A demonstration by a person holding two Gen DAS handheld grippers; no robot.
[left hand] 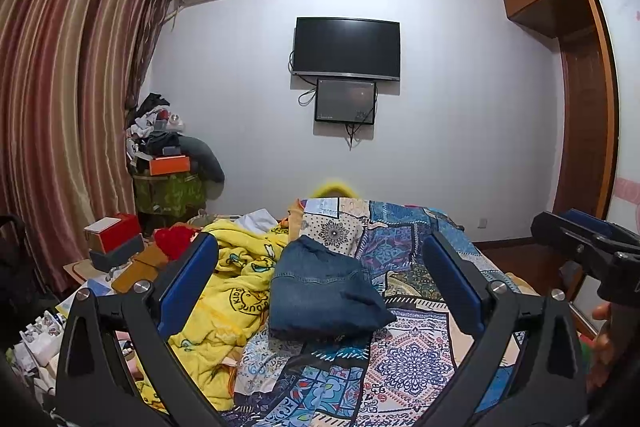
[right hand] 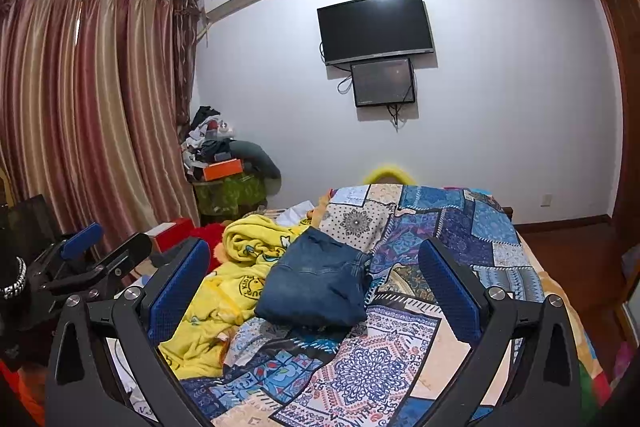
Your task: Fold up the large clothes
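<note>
Folded jeans (left hand: 326,291) are found lying on the patterned bedspread (left hand: 404,359), beyond and between the spread jaws of left gripper (left hand: 320,287) and right gripper (right hand: 316,283); nothing is gripped.

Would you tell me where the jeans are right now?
In both views the folded jeans lie mid-bed on the patchwork quilt, just right of the yellow blanket.

A bed covered by a blue patchwork quilt (left hand: 400,247) is stretching ahead of both open jaws. Folded blue jeans (left hand: 324,295) are lying on the quilt, centred between the jaws. A crumpled yellow blanket (left hand: 236,279) is lying just beyond the left jaw, touching the jeans.
</note>
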